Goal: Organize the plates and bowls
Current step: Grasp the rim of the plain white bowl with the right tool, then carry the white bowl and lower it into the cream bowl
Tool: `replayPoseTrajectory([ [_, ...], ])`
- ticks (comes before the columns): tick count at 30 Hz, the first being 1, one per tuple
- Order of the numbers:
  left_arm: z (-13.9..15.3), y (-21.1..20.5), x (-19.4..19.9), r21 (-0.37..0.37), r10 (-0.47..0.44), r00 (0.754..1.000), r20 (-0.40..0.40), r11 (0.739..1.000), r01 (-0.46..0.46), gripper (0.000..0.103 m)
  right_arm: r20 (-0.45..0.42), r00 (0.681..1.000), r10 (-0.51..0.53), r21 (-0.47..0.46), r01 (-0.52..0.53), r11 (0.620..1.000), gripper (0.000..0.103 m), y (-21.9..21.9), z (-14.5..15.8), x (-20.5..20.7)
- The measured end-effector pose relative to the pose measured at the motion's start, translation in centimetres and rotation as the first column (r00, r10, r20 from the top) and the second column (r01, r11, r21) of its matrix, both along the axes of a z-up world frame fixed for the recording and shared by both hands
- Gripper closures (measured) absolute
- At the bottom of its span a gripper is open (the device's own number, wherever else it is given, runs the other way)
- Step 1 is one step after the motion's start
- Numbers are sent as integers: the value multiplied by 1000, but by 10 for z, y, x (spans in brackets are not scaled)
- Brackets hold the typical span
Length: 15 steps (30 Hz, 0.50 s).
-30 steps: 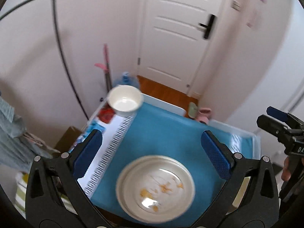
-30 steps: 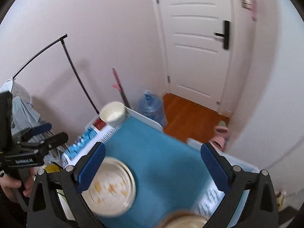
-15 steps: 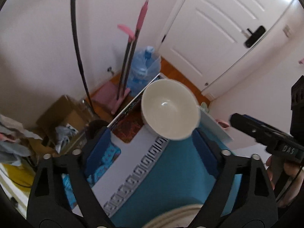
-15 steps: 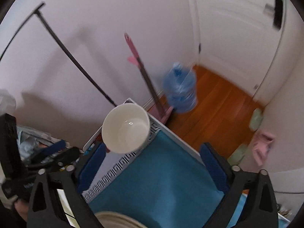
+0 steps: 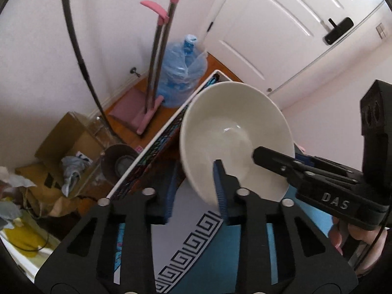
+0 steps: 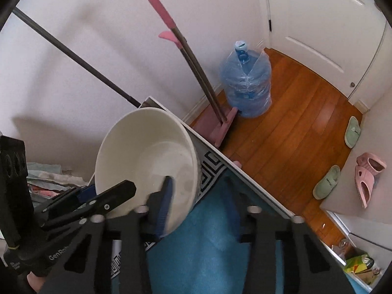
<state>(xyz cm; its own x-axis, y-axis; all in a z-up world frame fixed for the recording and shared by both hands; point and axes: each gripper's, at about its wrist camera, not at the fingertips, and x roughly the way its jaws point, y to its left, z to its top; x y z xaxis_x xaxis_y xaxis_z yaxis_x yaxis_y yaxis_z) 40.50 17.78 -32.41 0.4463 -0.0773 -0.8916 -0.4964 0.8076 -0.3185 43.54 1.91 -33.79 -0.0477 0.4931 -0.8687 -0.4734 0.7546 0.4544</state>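
Note:
A white bowl [image 5: 235, 137] sits at the far corner of the table, on the blue cloth [image 5: 245, 252] with a black-and-white key border. My left gripper [image 5: 193, 191] has its jaws around the bowl's near rim, one pad inside, one outside, closed in on the wall. My right gripper [image 6: 198, 203] straddles the opposite rim [image 6: 147, 161], one pad inside the bowl, one outside. Each gripper shows in the other's view. The plate is out of view.
The table corner and white edge [image 6: 245, 178] lie just past the bowl. Beyond it on the wooden floor stand a blue water jug [image 6: 246, 88], a pink-handled mop [image 6: 196, 73], slippers [image 6: 367, 171] and a cardboard box [image 5: 66, 139].
Both grippers have moved forward from over the plate to the bowl at the far corner and narrowed their jaws around its rim from opposite sides.

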Motion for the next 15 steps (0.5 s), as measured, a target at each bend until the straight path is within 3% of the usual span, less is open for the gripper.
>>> replayPoseTrajectory([
  [4,1,-2,3,16,-9,1000,-5,1000,9,79,-17,1000,-12,31,12,999,86,1,-4,1],
  [15,19,-14,2,80,-43,999,-9,996,44,80,40,999,-25,29,24,999,86,-2,16,-12],
])
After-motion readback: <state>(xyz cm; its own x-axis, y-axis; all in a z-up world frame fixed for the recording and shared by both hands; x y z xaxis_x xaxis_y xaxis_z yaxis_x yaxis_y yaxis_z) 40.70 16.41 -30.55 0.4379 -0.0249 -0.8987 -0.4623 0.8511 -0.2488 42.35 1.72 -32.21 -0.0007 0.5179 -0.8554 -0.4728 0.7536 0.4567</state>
